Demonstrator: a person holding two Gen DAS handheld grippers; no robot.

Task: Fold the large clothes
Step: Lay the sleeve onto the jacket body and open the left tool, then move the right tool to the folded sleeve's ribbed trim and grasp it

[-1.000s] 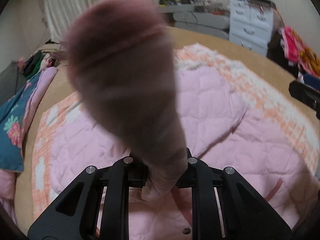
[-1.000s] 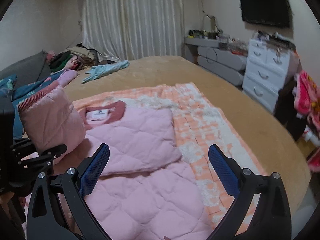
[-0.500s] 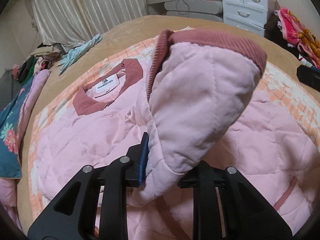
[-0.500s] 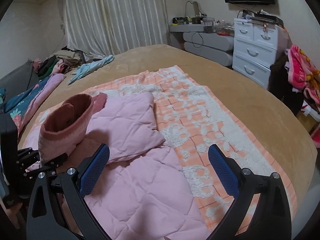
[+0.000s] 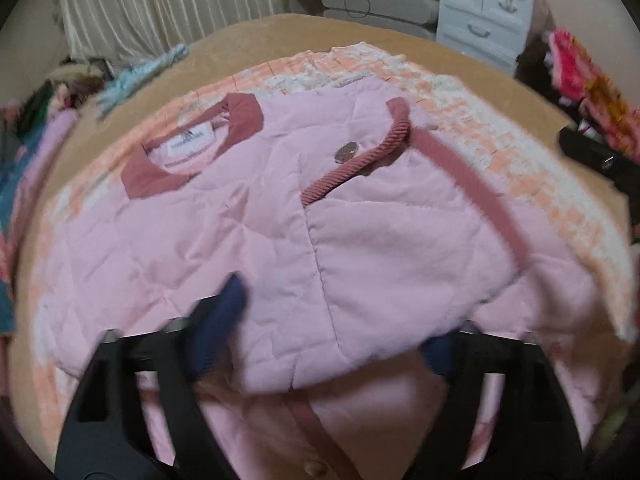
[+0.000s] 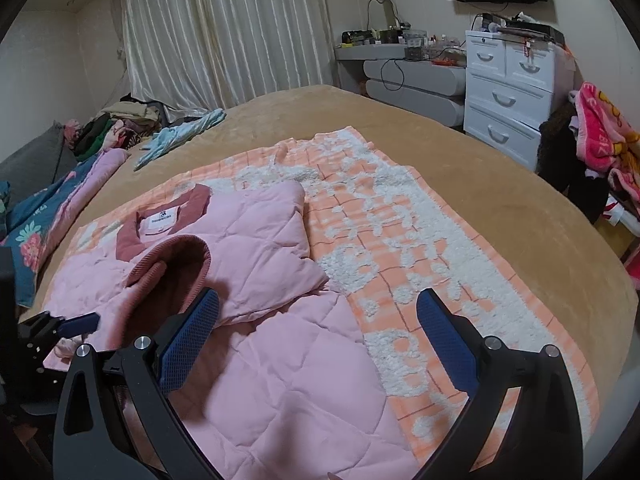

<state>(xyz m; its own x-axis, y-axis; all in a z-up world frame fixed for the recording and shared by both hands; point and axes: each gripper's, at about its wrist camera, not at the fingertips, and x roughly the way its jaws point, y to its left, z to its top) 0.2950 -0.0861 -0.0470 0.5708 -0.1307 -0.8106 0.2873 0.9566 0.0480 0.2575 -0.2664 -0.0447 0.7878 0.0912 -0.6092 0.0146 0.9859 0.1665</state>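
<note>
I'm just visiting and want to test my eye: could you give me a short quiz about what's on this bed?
1. True or false: the pink jacket lies on an orange and white blanket.
2. What colour is the cuff of the sleeve laid across the jacket?
3. The left gripper has its jaws: A) pinching the sleeve, B) opening, with the sleeve lying between them, C) holding a towel.

Key: 1 true; 2 dusty rose; 3 B.
</note>
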